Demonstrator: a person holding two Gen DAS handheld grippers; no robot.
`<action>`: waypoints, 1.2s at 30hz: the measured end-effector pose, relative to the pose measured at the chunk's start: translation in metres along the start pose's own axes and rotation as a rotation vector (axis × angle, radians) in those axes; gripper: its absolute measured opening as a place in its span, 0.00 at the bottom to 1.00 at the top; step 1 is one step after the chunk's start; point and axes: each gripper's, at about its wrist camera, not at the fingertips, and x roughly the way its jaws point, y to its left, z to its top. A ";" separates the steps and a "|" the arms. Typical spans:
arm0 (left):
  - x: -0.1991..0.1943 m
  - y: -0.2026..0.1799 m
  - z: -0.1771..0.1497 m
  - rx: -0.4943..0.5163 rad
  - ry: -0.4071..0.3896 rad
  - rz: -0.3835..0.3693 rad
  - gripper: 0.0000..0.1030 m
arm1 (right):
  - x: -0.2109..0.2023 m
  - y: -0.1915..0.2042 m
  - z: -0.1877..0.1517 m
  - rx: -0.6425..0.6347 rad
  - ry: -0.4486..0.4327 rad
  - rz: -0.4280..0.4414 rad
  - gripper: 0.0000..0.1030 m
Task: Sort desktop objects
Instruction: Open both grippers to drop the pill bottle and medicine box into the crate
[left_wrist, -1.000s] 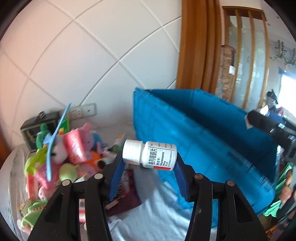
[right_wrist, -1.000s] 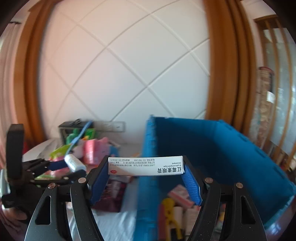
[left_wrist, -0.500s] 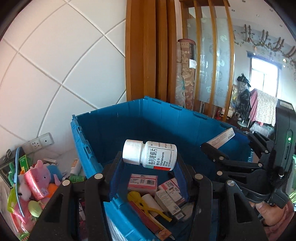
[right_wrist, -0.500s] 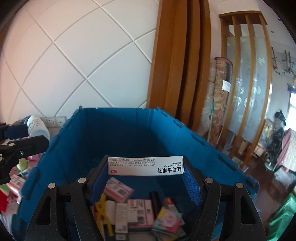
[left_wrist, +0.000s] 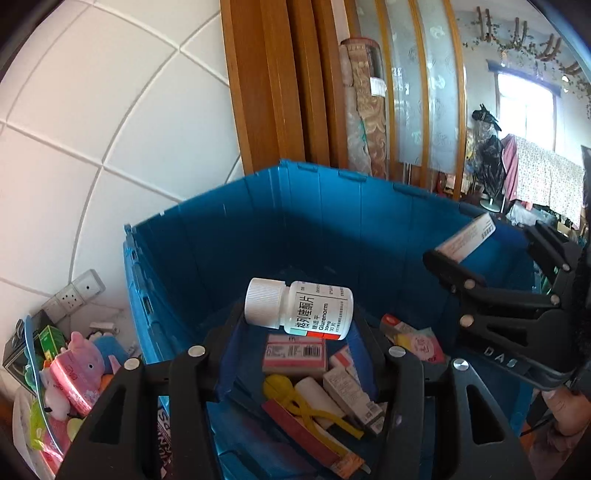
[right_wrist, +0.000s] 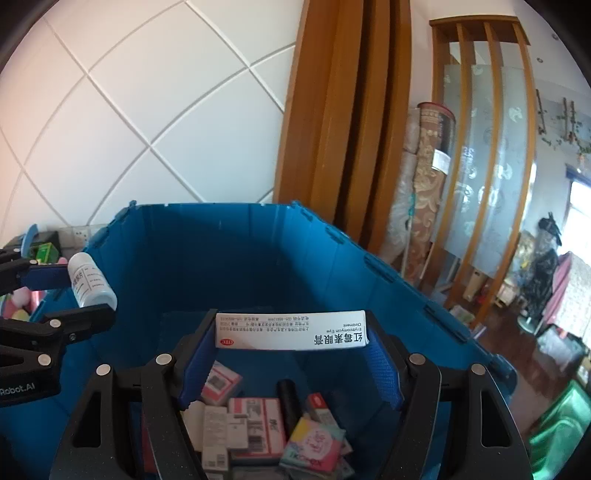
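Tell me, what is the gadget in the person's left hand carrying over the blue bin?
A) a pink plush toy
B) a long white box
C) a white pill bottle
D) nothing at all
C: the left gripper has its jaws closed on a white pill bottle, lying sideways above the blue bin; the long white box is in the right gripper.

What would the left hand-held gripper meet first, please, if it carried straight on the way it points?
Probably the pink barcoded box lying in the blue crate, just past the left hand-held gripper; depth is hard to judge.
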 end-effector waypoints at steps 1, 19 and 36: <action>0.002 -0.003 0.000 0.022 0.013 0.006 0.50 | 0.000 0.002 0.000 -0.008 0.001 -0.010 0.71; 0.002 -0.010 -0.002 0.046 0.001 0.052 0.63 | 0.000 -0.002 0.002 -0.011 -0.014 -0.008 0.85; -0.001 -0.007 -0.002 0.022 -0.014 0.067 0.71 | 0.000 -0.006 0.003 -0.001 -0.020 0.006 0.90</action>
